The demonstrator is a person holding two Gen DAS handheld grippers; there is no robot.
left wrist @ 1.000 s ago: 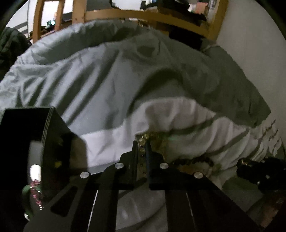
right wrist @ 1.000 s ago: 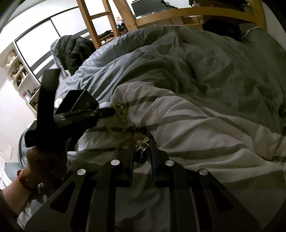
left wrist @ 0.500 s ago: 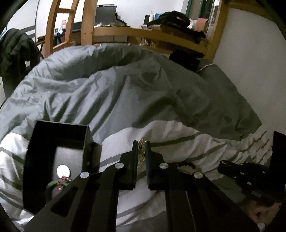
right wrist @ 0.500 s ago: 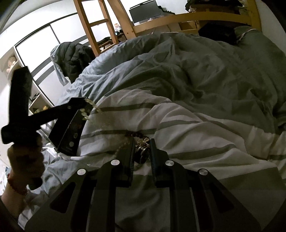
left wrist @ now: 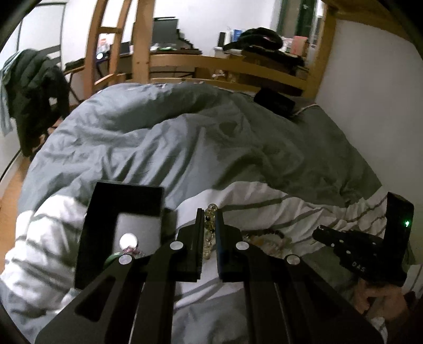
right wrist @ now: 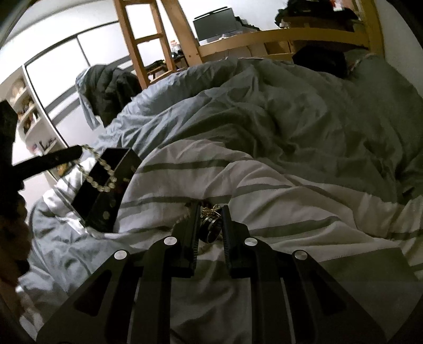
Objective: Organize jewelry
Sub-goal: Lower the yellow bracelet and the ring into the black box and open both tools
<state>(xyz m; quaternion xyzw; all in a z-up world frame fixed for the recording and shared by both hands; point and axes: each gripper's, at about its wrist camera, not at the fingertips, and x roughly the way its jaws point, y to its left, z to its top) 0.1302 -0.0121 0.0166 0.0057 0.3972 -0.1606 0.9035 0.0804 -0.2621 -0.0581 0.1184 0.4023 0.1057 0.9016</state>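
Left gripper (left wrist: 210, 225) raised, pinching bead strand (right wrist: 99, 172)

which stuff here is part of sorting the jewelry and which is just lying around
Job: beaded bracelet held by left gripper; black box; jewelry pile; dark ring between the fingers of right gripper.
Lying about: jacket, monitor, duvet.
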